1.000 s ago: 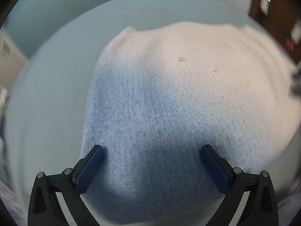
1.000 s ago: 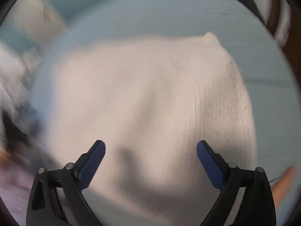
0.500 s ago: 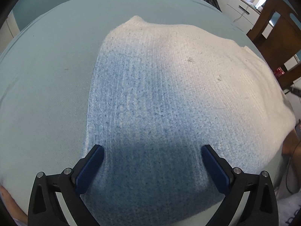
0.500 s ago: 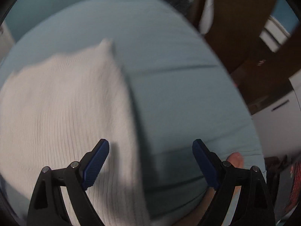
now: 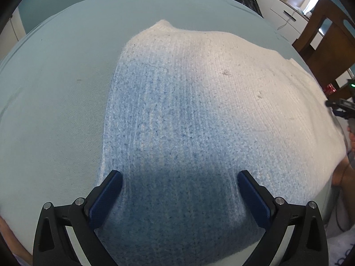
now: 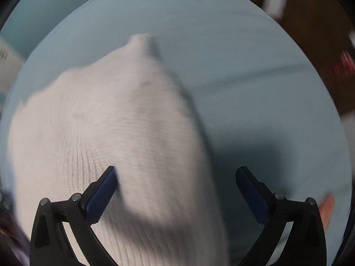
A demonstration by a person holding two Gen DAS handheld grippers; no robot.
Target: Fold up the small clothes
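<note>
Knit sweater (image 5: 199, 115) lies spread flat on the light-blue sheet (image 5: 55, 110), white at one end and fading to speckled blue at the other. All positions below are relative to the sweater.

Left gripper (image 5: 179, 197): pointing steeply down over the blue end, jaws wide apart. Blue pads (image 5: 106, 196) sit above the knit, one near its left edge, the other further in. Nothing clamped; pads not pressing on the fabric as far as the view shows. Gripper's shadow falls on the blue part between the fingers.

Right gripper (image 6: 177, 190): over the sweater's right edge at the white end, jaws opening, already spread wide. That edge runs between the fingers: left pad over knit, right pad over bare sheet. Nothing gripped. View is motion-blurred, so fine contact can't be read.

The white end's far corner (image 6: 142, 42) pokes up slightly off the sheet.

In the left wrist view the right gripper shows as a dark shape at the sweater's right edge. Wooden chair (image 5: 328, 33) and white cabinets (image 5: 286, 15) stand beyond the sweater, past the sheet's far right side.
</note>
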